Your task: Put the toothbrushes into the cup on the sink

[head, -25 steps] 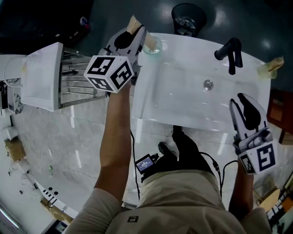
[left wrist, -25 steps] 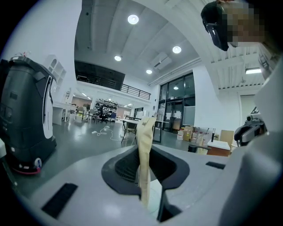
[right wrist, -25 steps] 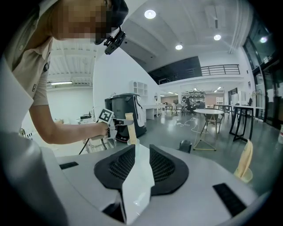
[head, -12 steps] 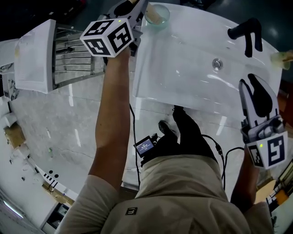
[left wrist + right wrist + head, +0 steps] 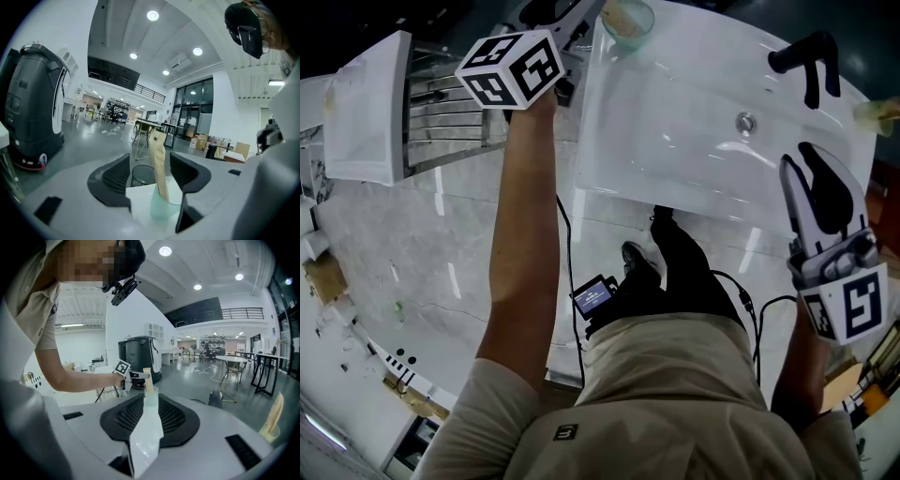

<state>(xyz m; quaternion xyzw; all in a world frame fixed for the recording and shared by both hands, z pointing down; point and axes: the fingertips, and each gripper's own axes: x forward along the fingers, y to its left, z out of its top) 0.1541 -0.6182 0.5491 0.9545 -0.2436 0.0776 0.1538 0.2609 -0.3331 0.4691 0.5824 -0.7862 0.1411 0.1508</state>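
A paper-wrapped toothbrush (image 5: 158, 164) stands tilted in the pale green cup (image 5: 165, 208) on the sink's far left corner. My left gripper (image 5: 150, 161) straddles it with its jaws opening, and the pads stand clear of the wrapper on both sides. From above, the cup (image 5: 628, 21) sits just right of the left gripper (image 5: 572, 11). A second wrapped toothbrush (image 5: 877, 112) lies at the sink's right edge, also visible as a tan toothbrush (image 5: 273, 417). My right gripper (image 5: 814, 187) hovers over the sink's near right side, jaws slightly open with nothing between them.
The white sink (image 5: 675, 141) has a black faucet (image 5: 806, 61) and a drain (image 5: 746, 122). A metal rack with a white towel (image 5: 366, 103) stands left of the sink. A black wastebasket (image 5: 140, 176) is on the floor behind the cup.
The left gripper's jaws have spread and let go of the wrapped toothbrush, which now rests in the cup. The right gripper has hardly moved.
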